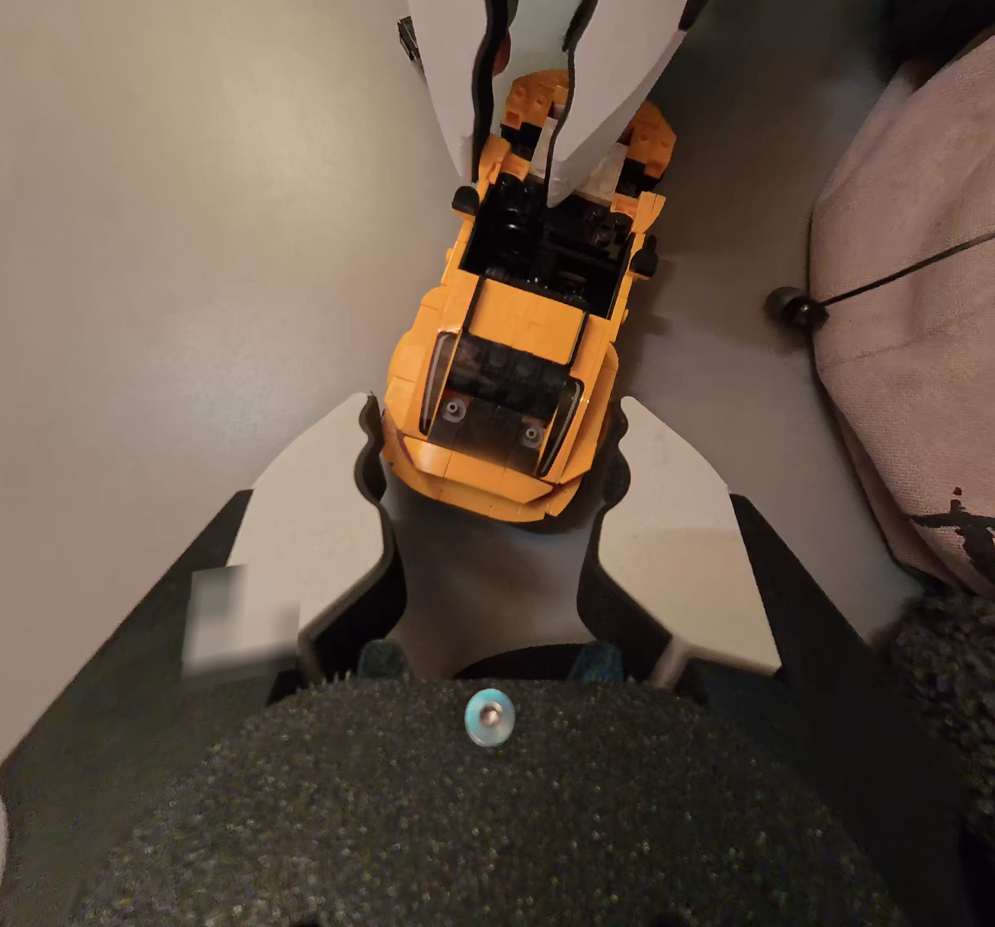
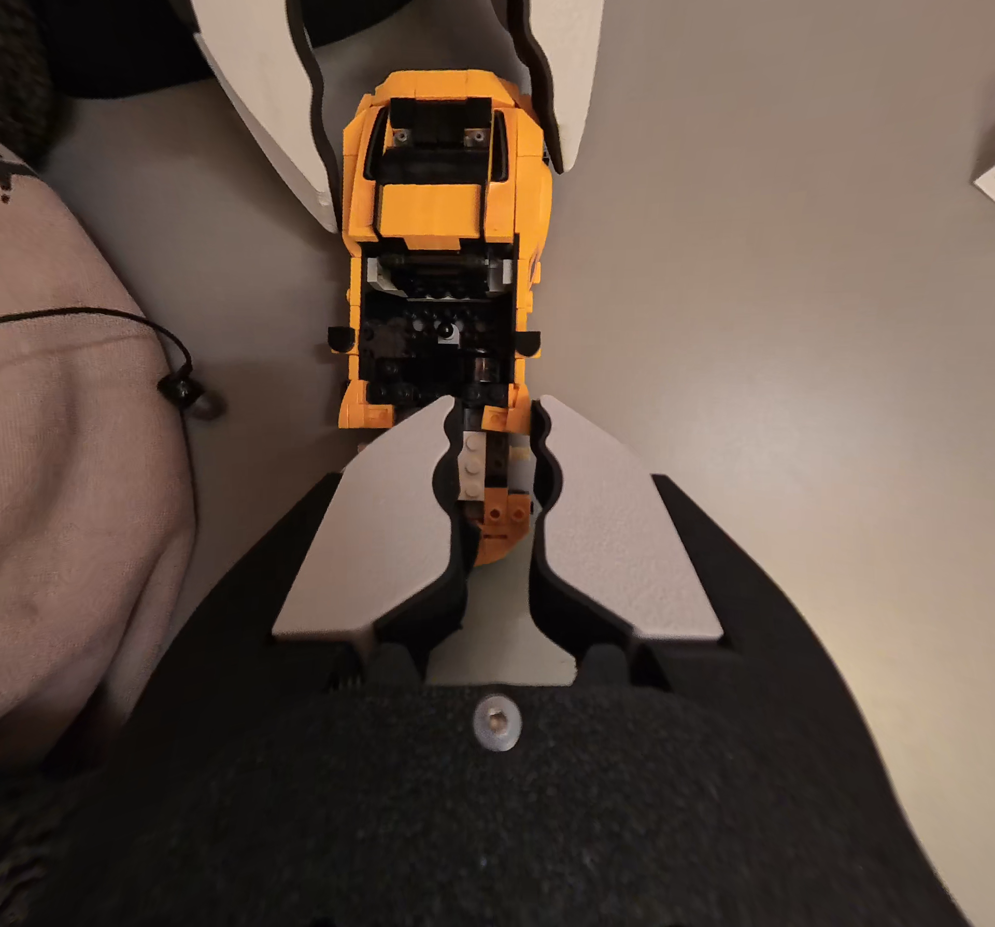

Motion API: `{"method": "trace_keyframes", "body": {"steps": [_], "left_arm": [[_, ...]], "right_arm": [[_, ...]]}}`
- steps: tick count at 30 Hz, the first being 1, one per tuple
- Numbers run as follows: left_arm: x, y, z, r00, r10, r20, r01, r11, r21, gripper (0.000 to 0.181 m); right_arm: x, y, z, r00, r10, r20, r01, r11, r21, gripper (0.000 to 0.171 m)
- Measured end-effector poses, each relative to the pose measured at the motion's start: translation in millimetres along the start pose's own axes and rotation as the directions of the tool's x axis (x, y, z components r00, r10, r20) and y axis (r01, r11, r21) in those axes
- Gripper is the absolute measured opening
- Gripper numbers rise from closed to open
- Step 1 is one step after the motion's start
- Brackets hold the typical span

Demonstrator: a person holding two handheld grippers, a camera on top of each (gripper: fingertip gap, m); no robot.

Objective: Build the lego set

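Note:
An orange and black lego car (image 1: 517, 319) lies on the grey table (image 1: 215, 255), roof off, black interior showing. My left gripper (image 1: 495, 411) is shut on the car's nose end, one finger on each side. It also shows at the top of the right wrist view (image 2: 444, 195), flanking the same end of the car (image 2: 447, 211). My right gripper (image 2: 494, 405) is closed narrowly on the car's other end, with a grey plate (image 2: 471, 465) and orange studded bricks (image 2: 506, 516) between its pads. In the left wrist view the right gripper (image 1: 511, 182) comes from the top.
A pinkish cloth bag (image 1: 915, 308) with a black drawstring and toggle (image 1: 794, 308) lies beside the car; it shows at the left in the right wrist view (image 2: 81, 416). Dark fuzzy fabric (image 2: 81, 12) lies beyond it. A white object (image 2: 985, 179) sits at the right edge. Across from one pair of fingers to the other is roughly 8 cm. The white object (image 2: 985, 179) sits 15 cm or so from the ends of my left fingers.

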State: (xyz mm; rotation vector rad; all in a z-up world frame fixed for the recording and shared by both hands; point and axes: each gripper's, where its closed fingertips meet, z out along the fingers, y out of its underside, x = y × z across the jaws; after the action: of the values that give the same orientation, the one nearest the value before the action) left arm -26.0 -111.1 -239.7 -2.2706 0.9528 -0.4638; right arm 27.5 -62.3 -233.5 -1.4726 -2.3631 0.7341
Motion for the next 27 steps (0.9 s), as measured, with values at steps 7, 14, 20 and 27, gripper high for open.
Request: {"method": "trace_keyframes", "body": {"steps": [7, 14, 20, 27], "left_arm": [[1.3, -0.6, 0.4, 1.000, 0.006, -0.008, -0.006, 1.000, 0.000, 0.079], [1.8, -0.8, 0.6, 1.000, 0.011, -0.014, -0.011, 1.000, -0.005, 0.079], [2.6, -1.0, 0.8, 1.000, 0.016, -0.021, -0.016, 1.000, -0.008, 0.079], [3.1, -0.8, 0.6, 0.999, 0.023, -0.028, -0.023, 1.000, -0.001, 0.079]], "right_arm": [[-4.5, -0.1, -0.6, 0.989, -0.110, 0.097, 0.111, 0.994, -0.003, 0.021], [-8.2, 0.8, -1.3, 0.966, -0.171, 0.196, 0.178, 0.984, -0.020, 0.020], [-11.6, 1.2, -2.0, 0.941, -0.231, 0.247, 0.245, 0.969, -0.027, 0.019], [-13.9, 0.5, -3.3, 0.952, -0.203, 0.229, 0.200, 0.979, 0.038, 0.020]]}}
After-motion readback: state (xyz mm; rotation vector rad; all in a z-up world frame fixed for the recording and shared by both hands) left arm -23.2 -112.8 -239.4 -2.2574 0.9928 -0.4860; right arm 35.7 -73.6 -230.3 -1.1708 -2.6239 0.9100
